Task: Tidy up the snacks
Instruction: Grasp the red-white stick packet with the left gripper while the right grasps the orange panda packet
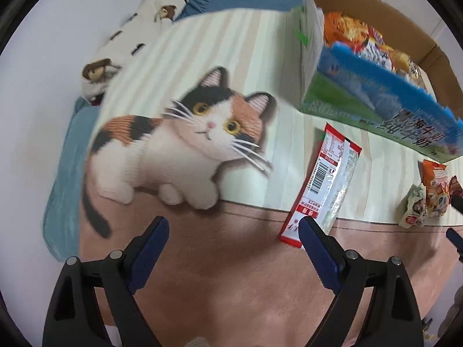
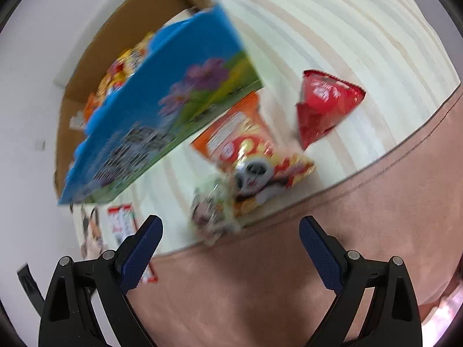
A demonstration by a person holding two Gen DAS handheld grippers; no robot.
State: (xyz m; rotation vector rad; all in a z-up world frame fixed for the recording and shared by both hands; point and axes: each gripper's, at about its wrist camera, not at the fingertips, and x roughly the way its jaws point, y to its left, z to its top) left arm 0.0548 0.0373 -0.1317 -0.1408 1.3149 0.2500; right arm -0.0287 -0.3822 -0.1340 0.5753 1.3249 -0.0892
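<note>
My left gripper [image 1: 234, 228] points down at a cat-print rug, open and empty. A long red-and-white snack packet [image 1: 321, 185] lies face down just past its right finger. An orange panda bag [image 1: 434, 185] and a small pale packet [image 1: 415, 205] lie further right, by my right gripper's fingertips [image 1: 453, 235]. In the blurred right wrist view, my right gripper [image 2: 231, 228] is open and empty above the small pale packet [image 2: 212, 217] and the panda bag [image 2: 254, 150]. A red packet [image 2: 324, 107] lies beyond, and the red-and-white packet [image 2: 120, 222] shows behind the left finger.
An open carton [image 1: 376, 110] with a blue and green printed side stands on the rug [image 1: 231, 274] and holds several snack bags [image 1: 356, 34]. The same carton [image 2: 162, 115] fills the upper left of the right wrist view. Blue bedding [image 1: 63, 159] and a dog-print cushion [image 1: 139, 23] border the rug.
</note>
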